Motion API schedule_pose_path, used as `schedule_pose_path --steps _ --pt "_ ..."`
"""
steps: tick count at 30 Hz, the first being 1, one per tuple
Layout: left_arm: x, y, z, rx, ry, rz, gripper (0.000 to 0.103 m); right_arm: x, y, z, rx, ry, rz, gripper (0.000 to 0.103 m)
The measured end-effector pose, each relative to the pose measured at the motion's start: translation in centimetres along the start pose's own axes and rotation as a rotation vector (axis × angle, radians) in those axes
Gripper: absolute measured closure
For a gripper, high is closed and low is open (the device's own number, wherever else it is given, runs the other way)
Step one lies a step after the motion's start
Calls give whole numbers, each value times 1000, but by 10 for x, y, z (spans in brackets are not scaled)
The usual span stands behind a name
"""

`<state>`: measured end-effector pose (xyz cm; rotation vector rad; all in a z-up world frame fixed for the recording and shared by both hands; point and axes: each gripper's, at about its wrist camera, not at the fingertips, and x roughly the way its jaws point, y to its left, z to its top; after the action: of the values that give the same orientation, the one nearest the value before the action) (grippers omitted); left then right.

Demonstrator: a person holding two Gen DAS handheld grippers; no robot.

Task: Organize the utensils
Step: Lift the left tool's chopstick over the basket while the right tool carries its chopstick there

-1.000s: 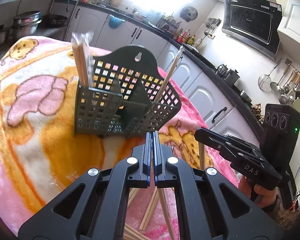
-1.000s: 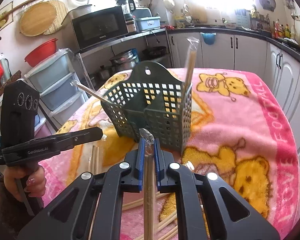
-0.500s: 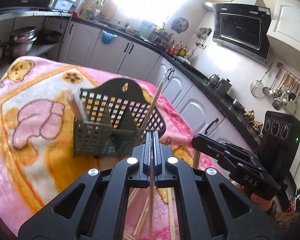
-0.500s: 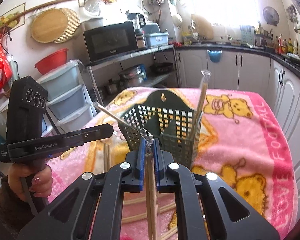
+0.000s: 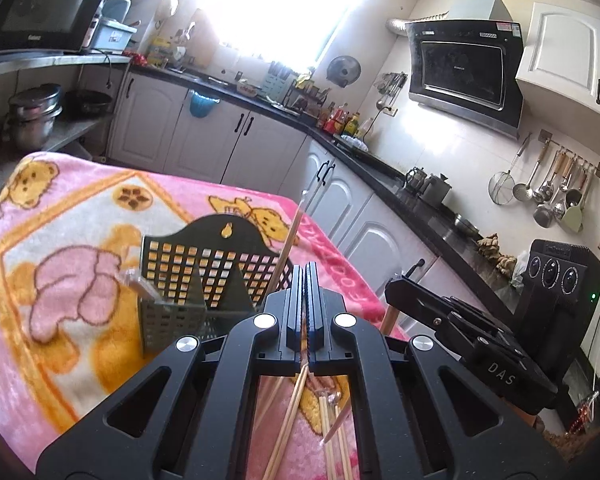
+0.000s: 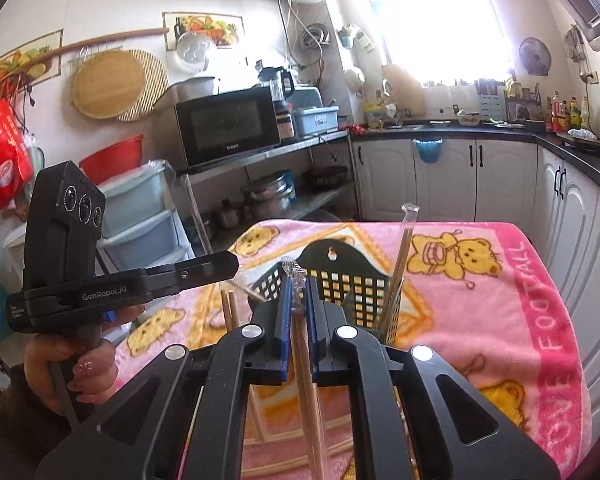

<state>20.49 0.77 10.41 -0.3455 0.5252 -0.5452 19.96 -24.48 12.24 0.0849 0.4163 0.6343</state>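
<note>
Two grippers were raised above the table, each carrying chopsticks. In the left wrist view, the left gripper [image 5: 305, 276] had its jaws nearly together on a thin bare chopstick [image 5: 286, 416], which hung down between the finger frames toward the loose chopsticks [image 5: 332, 420] on the pink bear-print blanket [image 5: 60, 240]. The dark perforated utensil caddy [image 5: 204, 280] stood on the blanket just ahead, a bare stick leaning out of its right compartment and a plastic-sleeved pair lying against its left rim. The grip high on the stick probably left the lower end free to drop into a compartment.

In the right wrist view, the right gripper [image 6: 296, 300] was clamped on a sleeved chopstick pair [image 6: 306, 380]; crumpled wrapper showed above the fingertips and the sticks ran down through the frame. The caddy [image 6: 352, 280] sat directly beyond, an upright sleeved pair already in its right compartment. The left gripper [image 6: 224, 266] hovered beside it, apparently awaiting its turn.
</note>
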Motion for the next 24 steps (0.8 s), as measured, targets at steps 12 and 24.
schedule_pose_path --steps 12,24 --pt "-5 -19 29 41 -62 -28 103 -8 -16 21 29 -105 -24 96" --pt "-10 -39 69 79 -159 -57 103 -12 -20 51 21 -186 -38 96"
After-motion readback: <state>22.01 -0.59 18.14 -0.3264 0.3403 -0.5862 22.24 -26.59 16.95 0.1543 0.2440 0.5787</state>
